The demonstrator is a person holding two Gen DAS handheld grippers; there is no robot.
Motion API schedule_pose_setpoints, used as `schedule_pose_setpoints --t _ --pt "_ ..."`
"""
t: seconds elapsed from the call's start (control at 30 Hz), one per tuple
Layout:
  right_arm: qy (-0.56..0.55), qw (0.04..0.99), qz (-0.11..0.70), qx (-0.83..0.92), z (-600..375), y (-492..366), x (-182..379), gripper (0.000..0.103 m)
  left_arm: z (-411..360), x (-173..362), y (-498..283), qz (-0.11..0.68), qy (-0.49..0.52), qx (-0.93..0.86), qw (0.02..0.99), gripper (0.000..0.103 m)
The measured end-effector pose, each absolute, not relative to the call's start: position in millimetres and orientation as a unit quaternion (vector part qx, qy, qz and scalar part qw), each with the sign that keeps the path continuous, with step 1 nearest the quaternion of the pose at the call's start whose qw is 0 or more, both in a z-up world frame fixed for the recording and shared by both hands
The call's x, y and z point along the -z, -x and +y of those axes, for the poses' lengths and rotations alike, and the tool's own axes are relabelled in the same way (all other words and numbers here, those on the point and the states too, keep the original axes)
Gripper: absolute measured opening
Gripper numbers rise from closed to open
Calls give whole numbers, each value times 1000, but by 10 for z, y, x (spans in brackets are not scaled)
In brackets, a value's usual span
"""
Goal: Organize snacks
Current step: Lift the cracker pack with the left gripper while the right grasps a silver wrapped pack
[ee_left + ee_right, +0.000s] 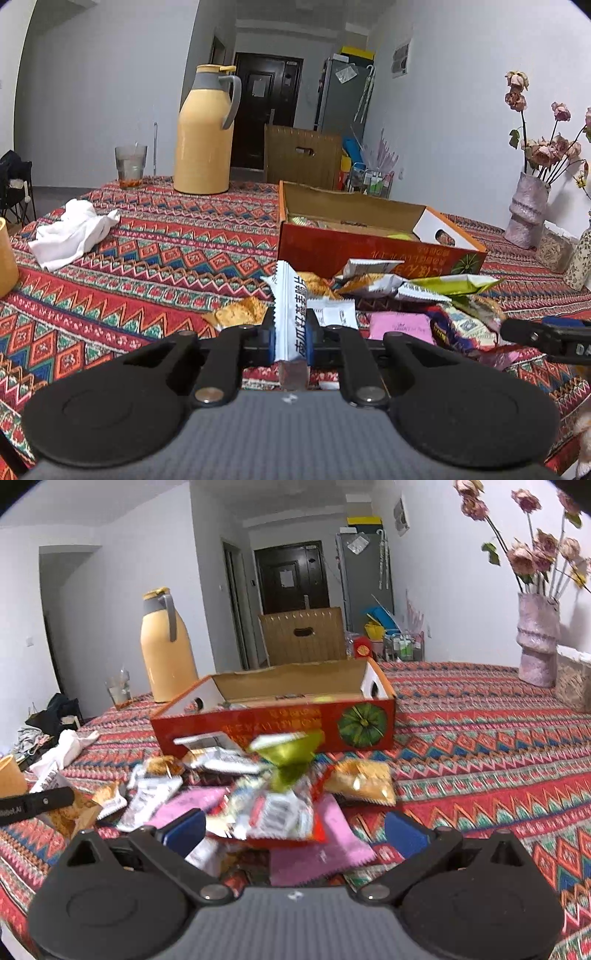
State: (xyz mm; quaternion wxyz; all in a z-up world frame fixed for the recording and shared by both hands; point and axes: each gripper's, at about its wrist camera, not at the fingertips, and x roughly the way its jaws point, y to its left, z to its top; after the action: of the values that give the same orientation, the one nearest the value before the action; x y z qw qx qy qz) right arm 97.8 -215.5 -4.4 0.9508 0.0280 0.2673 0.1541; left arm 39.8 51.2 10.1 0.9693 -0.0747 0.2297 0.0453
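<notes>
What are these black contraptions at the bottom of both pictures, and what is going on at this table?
They are hand-held grabbing tools, one in each of a person's hands; no robot arm is involved. Each picture comes from a wide-angle camera on one tool, looking along its two fingers. In the left tool's view, the left gripper is shut on a white snack packet with black lettering. In the right tool's view, the right gripper stands open, holding nothing, above a heap of loose snack packets. These lie on a red patterned tablecloth, before an open orange cardboard box. A yellow thermos jug, a drinking glass and a crumpled white cloth stand farther off.
</notes>
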Motion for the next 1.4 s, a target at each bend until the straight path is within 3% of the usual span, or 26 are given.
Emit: schedule_pose_setpoints --t 0.27,0.6,0.73,0.83,0.9,0.97,1.4 --pt "-14 944 295 -149 -1874 -1406 19 103 466 -128 -471 227 72 -37 971 14" --pt "27 933 338 -122 -1598 -1683 220 81 467 -81 -533 230 75 -22 970 14" --pt "64 932 336 -120 -1556 -1614 304 80 482 -70 -539 231 77 -18 970 14" --pt "78 931 331 -129 -1569 -1522 301 69 498 -62 -550 231 79 -15 970 14" --pt "79 932 328 -131 -1593 -1476 281 56 496 -63 -544 229 80 -13 970 14" --pt "65 933 326 -136 -1658 -1433 247 53 501 -63 -537 226 82 -10 971 14" --pt "-1 957 257 -137 -2021 -1015 9 51 397 -116 -538 217 80 3 973 14"
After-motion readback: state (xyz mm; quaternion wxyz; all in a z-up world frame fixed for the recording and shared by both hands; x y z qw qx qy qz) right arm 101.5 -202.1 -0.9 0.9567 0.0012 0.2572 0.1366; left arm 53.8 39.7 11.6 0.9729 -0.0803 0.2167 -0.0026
